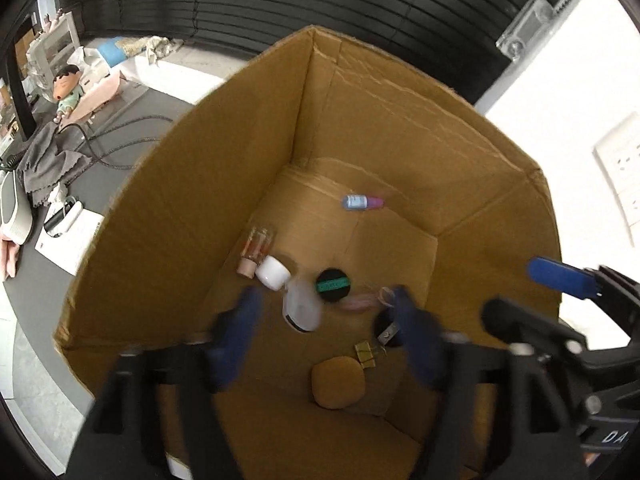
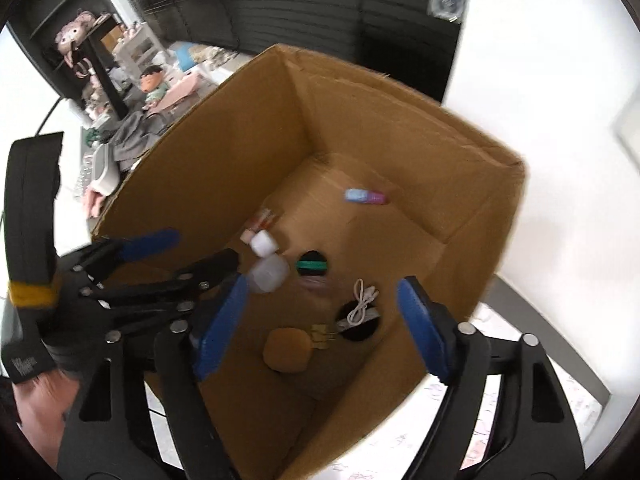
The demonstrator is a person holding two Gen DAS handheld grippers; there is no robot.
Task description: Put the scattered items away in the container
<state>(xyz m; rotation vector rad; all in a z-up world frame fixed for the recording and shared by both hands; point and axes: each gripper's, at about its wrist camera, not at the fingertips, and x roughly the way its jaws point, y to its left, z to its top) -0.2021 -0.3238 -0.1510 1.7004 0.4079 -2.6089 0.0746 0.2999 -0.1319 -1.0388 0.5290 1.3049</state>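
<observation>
Cardboard box (image 1: 192,184) interior: black tin (image 1: 334,285), unreadable green label.

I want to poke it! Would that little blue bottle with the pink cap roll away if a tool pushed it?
Probably, yes. The little bottle looks round and lies on its side on the flat floor of the cardboard box, apart from the other things, so a sideways nudge would likely roll it. It looks small, so probably light. A push along its length would more likely slide it.

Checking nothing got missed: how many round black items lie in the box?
2: a green-banded black disc mid-floor, and a black disc under the white cable near the right wall. Others may be hidden.
</observation>
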